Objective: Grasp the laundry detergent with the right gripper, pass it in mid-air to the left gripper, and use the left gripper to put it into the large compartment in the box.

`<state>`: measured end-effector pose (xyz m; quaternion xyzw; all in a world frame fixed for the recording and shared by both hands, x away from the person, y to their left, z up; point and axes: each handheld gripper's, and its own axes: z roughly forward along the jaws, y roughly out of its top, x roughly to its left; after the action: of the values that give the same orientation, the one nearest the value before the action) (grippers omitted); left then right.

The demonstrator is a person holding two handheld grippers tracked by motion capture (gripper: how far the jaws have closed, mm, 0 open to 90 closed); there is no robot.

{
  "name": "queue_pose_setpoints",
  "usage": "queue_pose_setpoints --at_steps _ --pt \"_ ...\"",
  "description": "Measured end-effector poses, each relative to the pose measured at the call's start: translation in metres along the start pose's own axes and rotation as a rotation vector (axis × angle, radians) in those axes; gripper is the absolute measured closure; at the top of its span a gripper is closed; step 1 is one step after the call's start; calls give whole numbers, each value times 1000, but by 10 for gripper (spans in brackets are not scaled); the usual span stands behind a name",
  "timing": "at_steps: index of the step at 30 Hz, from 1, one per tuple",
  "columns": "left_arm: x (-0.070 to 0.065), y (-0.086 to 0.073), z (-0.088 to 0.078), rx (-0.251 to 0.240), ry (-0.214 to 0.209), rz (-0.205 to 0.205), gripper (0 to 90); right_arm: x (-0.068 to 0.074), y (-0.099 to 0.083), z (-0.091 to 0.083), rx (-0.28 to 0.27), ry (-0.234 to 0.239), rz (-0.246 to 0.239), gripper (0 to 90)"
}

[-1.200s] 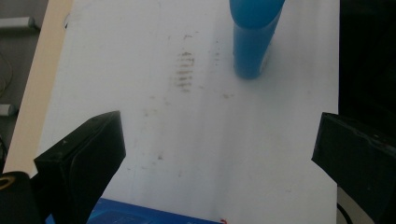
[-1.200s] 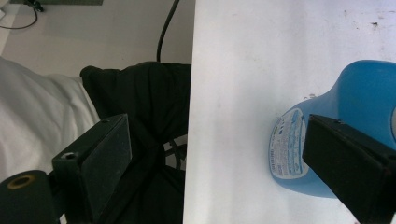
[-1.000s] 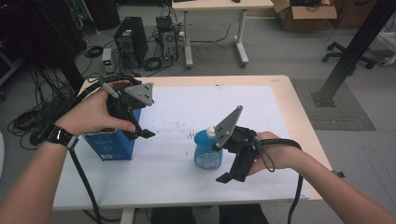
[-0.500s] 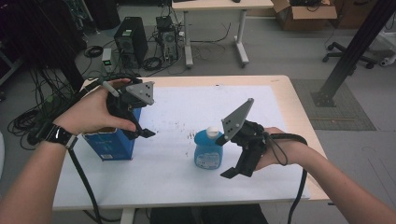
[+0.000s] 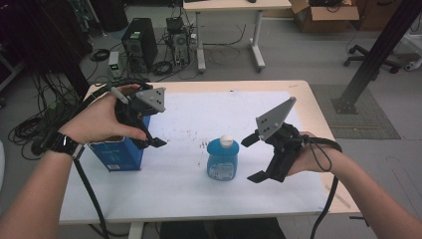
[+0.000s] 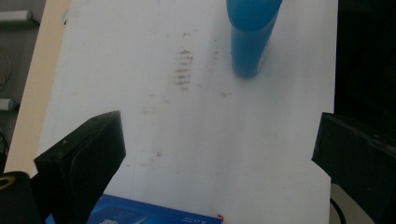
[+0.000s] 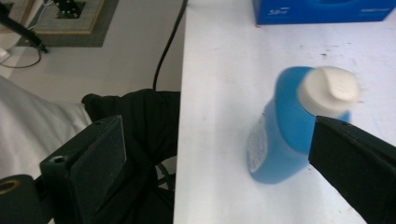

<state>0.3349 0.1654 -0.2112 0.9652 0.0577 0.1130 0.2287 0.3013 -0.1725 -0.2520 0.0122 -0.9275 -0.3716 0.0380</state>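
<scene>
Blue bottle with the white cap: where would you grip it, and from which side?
Across the blue bottle's body below the white cap, from the right, where the open right tongs already stand. It stands upright and free, and its shoulders narrow upward.

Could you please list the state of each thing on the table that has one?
Blue plastic bottle with white cap: upright, capped, free of any grip.
Blue cardboard box: standing on the table, top hidden by the hand.
Left gripper: open, over the box.
Right gripper: open, holding nothing.
</scene>
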Motion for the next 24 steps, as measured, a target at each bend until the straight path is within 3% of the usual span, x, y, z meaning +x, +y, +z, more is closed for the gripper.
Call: queue_pose_setpoints --at_steps 10,20,24 --pt "-1 0 2 -7 -1 -4 29 -16 -25 -13 -69 -60 37 29" --pt "0 2 4 -2 -12 -5 30 -33 -51 -13 -133 -135 98 30" --pt "1 2 2 -4 -11 -1 30 -37 -57 -10 -149 -143 113 30"
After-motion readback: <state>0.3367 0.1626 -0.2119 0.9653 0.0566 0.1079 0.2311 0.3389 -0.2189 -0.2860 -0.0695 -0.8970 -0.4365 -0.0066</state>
